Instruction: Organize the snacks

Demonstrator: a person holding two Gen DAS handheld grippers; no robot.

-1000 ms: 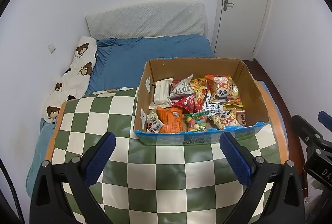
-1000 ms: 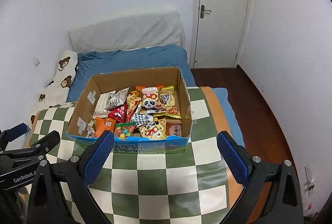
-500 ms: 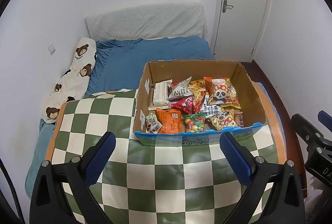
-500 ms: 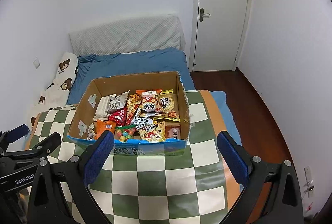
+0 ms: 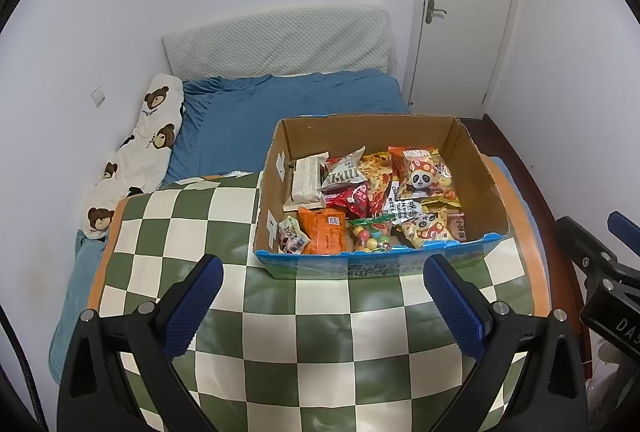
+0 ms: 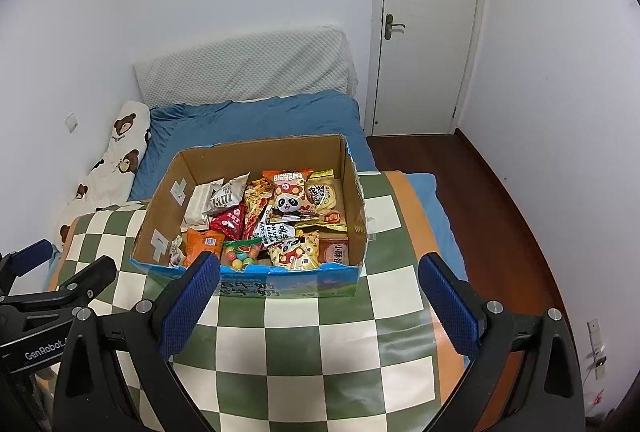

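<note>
An open cardboard box (image 5: 476, 168) (image 6: 164, 192) stands on the checkered table (image 5: 320, 332) (image 6: 328, 332). It holds several snack packets: a panda bag (image 5: 422, 176) (image 6: 286, 198), an orange packet (image 5: 326, 234), a red packet (image 5: 352, 198), a candy bag (image 5: 370, 234) (image 6: 240, 254). My left gripper (image 5: 322, 300) is open and empty, above the table in front of the box. My right gripper (image 6: 318, 302) is open and empty, also in front of the box, to the right of the left one.
A bed with a blue sheet (image 5: 280, 112) and a bear-print pillow (image 5: 136, 152) lies behind the table. A white door (image 6: 424, 32) and dark wooden floor (image 6: 480, 192) are at the right. The table's orange edge (image 6: 420, 224) runs along the right side.
Both grippers have pulled back and up a little from the box, so it sits slightly farther away in view. Both stay open and empty.
</note>
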